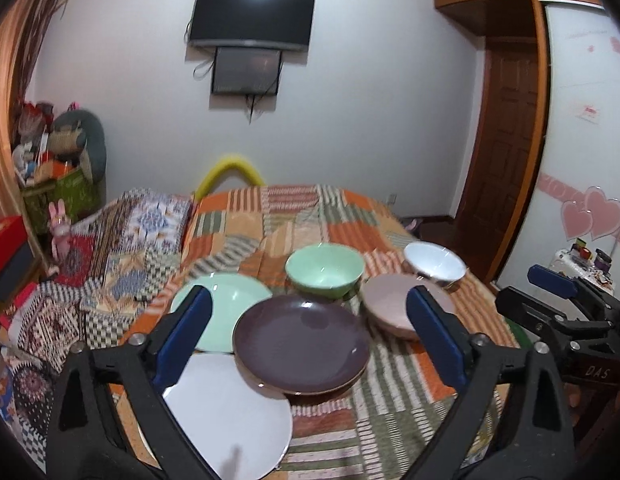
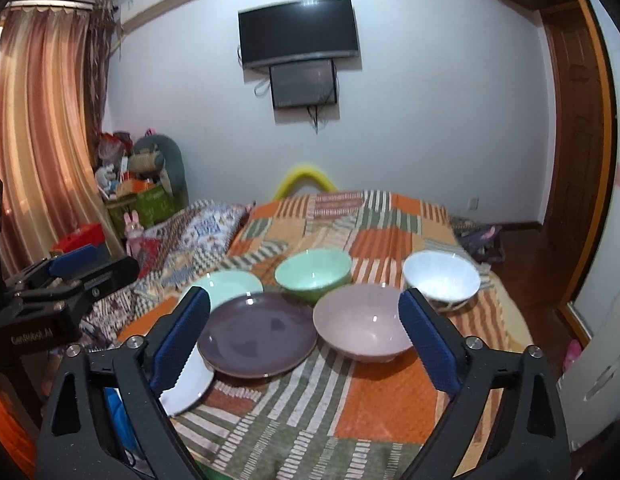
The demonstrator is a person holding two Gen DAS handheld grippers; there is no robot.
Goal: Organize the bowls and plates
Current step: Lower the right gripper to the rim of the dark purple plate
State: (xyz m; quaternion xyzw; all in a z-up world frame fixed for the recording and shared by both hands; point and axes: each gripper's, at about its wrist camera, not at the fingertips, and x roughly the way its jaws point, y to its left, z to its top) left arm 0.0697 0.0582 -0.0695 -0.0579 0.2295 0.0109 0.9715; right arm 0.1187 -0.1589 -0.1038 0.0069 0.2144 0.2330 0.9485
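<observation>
On a patchwork-covered table lie a purple plate (image 1: 301,344) (image 2: 257,334), a mint green plate (image 1: 225,308) (image 2: 225,282) behind it on the left, and a white plate (image 1: 229,412) (image 2: 191,384) at the near left. A green bowl (image 1: 325,270) (image 2: 313,272), a pink bowl (image 1: 394,304) (image 2: 362,326) and a white bowl (image 1: 434,262) (image 2: 442,280) stand to the right. My left gripper (image 1: 310,316) is open above the purple plate, holding nothing. My right gripper (image 2: 305,316) is open, framing the purple plate and pink bowl, also holding nothing.
The patchwork cloth (image 2: 310,408) covers the table. A second patterned cover (image 1: 121,240) lies at the left. Boxes and toys (image 1: 57,168) pile up by the curtain. A wooden door (image 1: 506,152) stands at the right. Each gripper shows at the edge of the other's view.
</observation>
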